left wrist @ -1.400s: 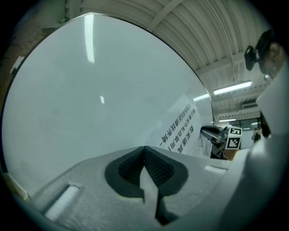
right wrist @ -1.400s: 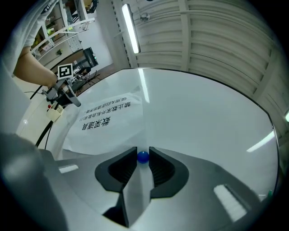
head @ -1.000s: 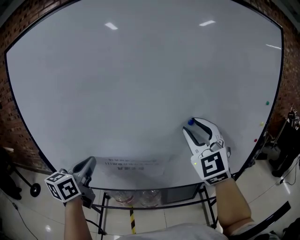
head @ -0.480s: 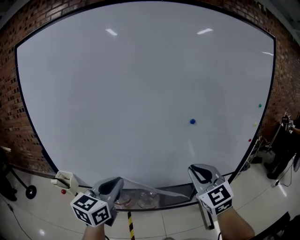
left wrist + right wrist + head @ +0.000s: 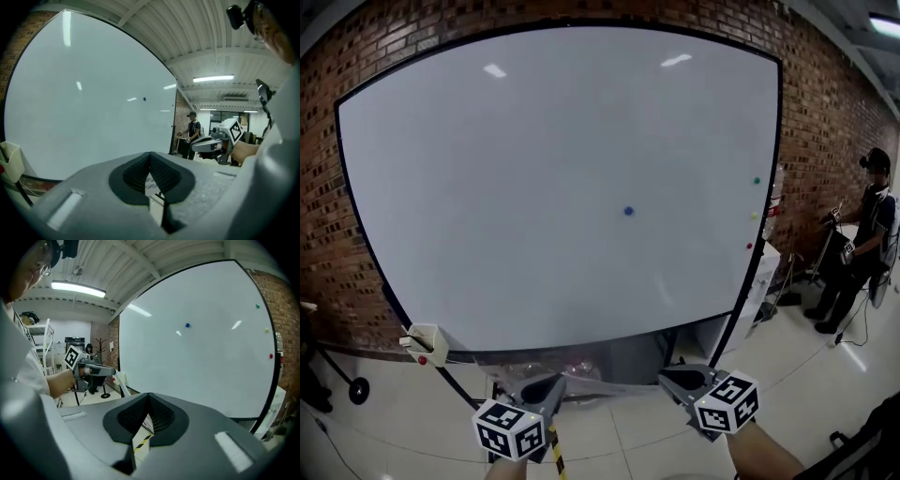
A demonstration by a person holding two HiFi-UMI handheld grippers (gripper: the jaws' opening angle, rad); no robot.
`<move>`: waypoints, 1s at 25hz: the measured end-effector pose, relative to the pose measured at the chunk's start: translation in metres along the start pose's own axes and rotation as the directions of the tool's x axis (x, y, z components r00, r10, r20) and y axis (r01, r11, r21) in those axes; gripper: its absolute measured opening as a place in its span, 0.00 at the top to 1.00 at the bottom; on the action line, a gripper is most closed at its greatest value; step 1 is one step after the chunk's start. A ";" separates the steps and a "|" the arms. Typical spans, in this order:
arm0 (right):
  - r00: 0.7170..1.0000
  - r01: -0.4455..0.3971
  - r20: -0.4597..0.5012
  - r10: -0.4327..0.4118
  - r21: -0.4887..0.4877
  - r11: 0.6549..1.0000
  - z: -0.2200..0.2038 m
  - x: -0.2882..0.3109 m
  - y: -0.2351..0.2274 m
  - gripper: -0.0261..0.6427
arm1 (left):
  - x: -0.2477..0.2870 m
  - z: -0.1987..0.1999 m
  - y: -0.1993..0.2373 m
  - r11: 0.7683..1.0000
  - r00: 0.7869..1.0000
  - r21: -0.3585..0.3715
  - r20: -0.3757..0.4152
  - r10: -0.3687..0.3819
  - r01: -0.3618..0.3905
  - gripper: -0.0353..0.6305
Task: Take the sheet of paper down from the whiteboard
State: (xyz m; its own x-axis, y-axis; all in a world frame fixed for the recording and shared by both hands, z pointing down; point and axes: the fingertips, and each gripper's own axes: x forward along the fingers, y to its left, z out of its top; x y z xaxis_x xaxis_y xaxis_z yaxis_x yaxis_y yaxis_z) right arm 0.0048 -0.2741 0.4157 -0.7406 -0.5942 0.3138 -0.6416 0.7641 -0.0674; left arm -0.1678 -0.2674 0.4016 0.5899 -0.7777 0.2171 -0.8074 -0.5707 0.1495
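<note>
Brick wall (image 5: 811, 112), pale tiled floor (image 5: 412, 412), and a large whiteboard (image 5: 534, 169) filling most of the head view. Board face bare of paper: only one blue magnet (image 5: 628, 211) near the middle and three small coloured magnets (image 5: 757, 180) down the right edge. Small white holder (image 5: 427, 342) at the lower left corner of the frame. A person (image 5: 862, 234) standing well apart at far right.

Both hand-held grippers low at the bottom of the head view, below the board and apart from it. Left gripper (image 5: 547, 385) with jaws pressed together on the sheet of paper (image 5: 149, 180): printed lines visible just past the pads in the left gripper view, sheet jutting forward from the pinch. Probably gripped by an edge, to carry it uncreased away from the board. Hard to pick out the sheet in the head view.

Right gripper (image 5: 675, 378) with jaws fully together too. Pale sliver in the slot under its pads in the right gripper view; impossible to tell whether pinched paper or something beyond. Likely empty, simply parked beside the left one.

Blue magnet on bare board, pinning nothing: a sign of a sheet already freed. Task apparently all but done, with only setting the sheet down somewhere left.
</note>
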 end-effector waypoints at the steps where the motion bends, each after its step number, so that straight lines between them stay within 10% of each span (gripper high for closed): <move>1: 1.000 -0.003 0.004 0.003 0.003 1.000 -0.008 -0.015 0.006 0.96 | -0.006 -0.006 -0.015 1.000 1.000 0.000 0.001 0.003 -0.003 0.94; 14: 0.995 -0.083 -0.056 0.087 0.074 0.994 -0.164 -0.264 0.136 0.96 | -0.111 -0.109 -0.284 0.999 0.999 -0.047 -0.027 -0.025 0.023 0.94; 25: 0.982 -0.183 0.051 0.180 0.070 0.981 -0.150 -0.384 0.232 0.96 | -0.196 -0.106 -0.428 0.990 0.997 -0.114 -0.008 -0.079 0.078 0.94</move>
State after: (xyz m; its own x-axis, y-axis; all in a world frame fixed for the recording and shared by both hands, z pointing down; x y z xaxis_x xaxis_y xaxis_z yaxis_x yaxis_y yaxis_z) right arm 0.1705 0.1687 0.4220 -0.8529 -0.4593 0.2483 -0.5078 0.8404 -0.1894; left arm 0.0613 0.1571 0.3971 0.6521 -0.7278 0.2123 -0.7545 -0.5959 0.2749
